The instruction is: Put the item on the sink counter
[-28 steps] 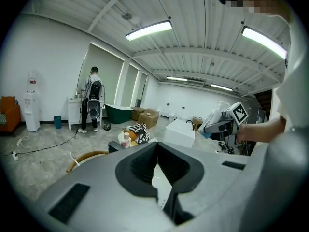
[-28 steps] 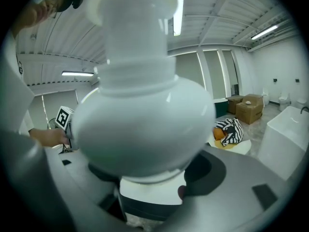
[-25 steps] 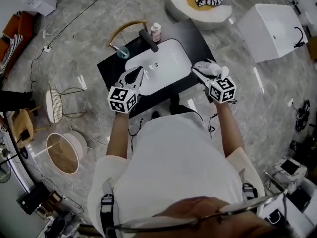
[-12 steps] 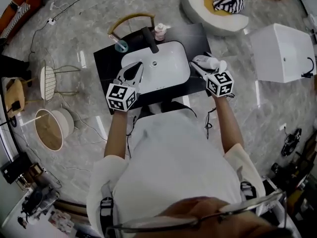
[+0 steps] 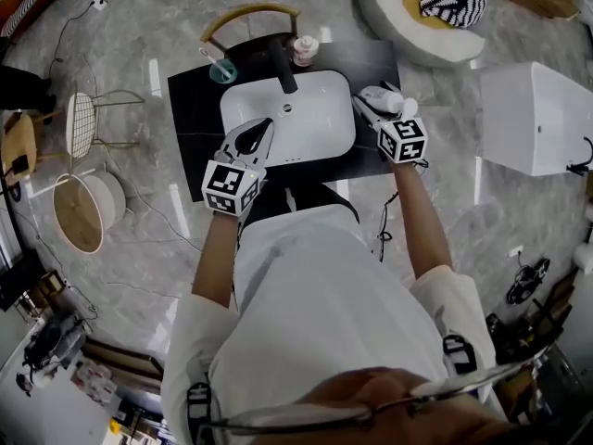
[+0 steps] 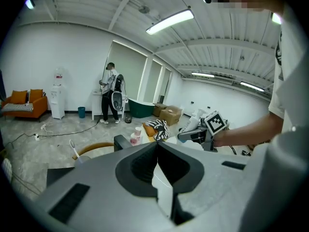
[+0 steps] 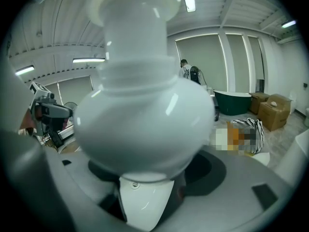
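A white round-bodied bottle [image 5: 387,98] hangs over the right end of the black sink counter [image 5: 196,123], just right of the white basin [image 5: 310,137]. My right gripper [image 5: 367,110] is shut on it. In the right gripper view the bottle [image 7: 145,105] fills the frame and hides the jaw tips. My left gripper [image 5: 261,130] hovers over the basin's front left. Its jaws are shut together with nothing between them, as the left gripper view [image 6: 157,146] shows.
A black faucet [image 5: 282,67], a pink bottle [image 5: 304,49] and a cup with a toothbrush [image 5: 222,70] stand along the counter's back. Around it are a wooden chair [image 5: 250,12], a white cabinet [image 5: 537,114], a wire stool [image 5: 82,123] and a basket [image 5: 79,213]. A person [image 6: 112,93] stands far off.
The head camera has swung, so the counter sits higher in the view. Both grippers hold nearly the same places over the sink. The right one still grips the bottle.
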Available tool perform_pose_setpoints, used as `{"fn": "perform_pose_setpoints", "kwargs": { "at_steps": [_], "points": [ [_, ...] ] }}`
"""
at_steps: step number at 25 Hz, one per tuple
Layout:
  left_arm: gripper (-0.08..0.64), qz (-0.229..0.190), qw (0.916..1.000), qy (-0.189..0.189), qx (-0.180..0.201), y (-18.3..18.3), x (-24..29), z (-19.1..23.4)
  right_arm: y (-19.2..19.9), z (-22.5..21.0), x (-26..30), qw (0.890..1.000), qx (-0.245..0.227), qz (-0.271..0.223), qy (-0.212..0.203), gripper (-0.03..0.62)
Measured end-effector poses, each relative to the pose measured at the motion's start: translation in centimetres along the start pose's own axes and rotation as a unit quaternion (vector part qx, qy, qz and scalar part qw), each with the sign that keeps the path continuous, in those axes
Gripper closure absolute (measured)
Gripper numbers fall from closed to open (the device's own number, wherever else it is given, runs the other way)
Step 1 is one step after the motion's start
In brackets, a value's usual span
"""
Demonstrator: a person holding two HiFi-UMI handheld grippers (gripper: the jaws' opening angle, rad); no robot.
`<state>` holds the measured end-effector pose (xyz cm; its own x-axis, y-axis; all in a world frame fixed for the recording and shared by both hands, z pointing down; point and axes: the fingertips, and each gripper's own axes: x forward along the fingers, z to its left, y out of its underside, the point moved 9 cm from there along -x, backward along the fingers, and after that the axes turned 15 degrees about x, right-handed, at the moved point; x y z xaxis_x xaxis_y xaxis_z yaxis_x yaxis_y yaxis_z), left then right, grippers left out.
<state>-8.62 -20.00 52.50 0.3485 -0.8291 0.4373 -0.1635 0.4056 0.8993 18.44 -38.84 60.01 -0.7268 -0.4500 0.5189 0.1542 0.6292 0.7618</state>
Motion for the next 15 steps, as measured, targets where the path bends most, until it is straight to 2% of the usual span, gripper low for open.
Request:
{"fn": "perform_pose_setpoints", "kwargs": {
  "at_steps": [7, 15],
  "points": [
    [0.555, 0.021, 0.9998, -0.001, 0.001, 1.9, 1.7, 0.8, 2.0, -2.5, 4.2, 0.999, 0.008, 0.004, 0.031, 0.235],
    [0.555, 0.027, 0.9995, 0.003, -0.017, 3.3, 4.0, 2.1, 3.7, -5.0, 8.8, 0.999, 0.005, 0.016, 0.045, 0.235]
  ]
}}
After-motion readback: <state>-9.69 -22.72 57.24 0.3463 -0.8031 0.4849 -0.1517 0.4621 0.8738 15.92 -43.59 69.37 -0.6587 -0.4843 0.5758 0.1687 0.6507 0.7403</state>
